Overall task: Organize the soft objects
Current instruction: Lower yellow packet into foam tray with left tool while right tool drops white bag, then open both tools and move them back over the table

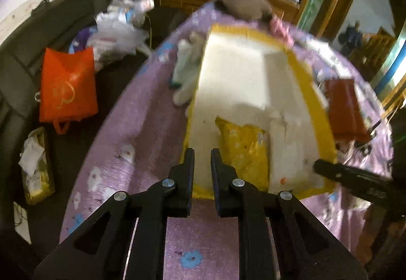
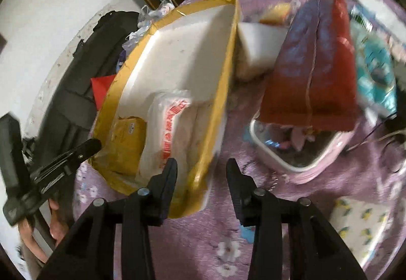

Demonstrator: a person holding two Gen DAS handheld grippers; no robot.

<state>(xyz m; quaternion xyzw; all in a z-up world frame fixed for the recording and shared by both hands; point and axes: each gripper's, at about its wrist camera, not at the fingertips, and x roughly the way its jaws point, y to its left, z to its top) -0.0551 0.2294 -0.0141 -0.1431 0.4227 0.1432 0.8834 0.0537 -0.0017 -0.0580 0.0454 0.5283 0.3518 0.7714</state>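
A white foam box with a yellow taped rim [image 1: 299, 69] [image 2: 223, 92] lies on a purple flowered bedspread [image 1: 152, 127] [image 2: 291, 216]. Inside it sit a yellow soft packet [image 1: 243, 148] [image 2: 127, 145] and a white plastic bag with red print [image 2: 172, 133]. My left gripper [image 1: 202, 153] hovers over the box's near end, jaws a narrow gap apart and empty. My right gripper [image 2: 201, 165] is open and empty above the box's near right rim. A red pouch [image 1: 345, 110] [image 2: 312, 72] lies right of the box. Pale soft toys [image 1: 187, 69] lie along the box's left side.
A pink-rimmed tub [image 2: 299, 153] with small items sits under the red pouch. A white foam block [image 2: 256, 49] stands behind the box. A grey cushion [image 1: 243, 4] and pink cloth [image 1: 279, 26] lie at the far end. An orange bag [image 1: 67, 84] lies on the floor at left.
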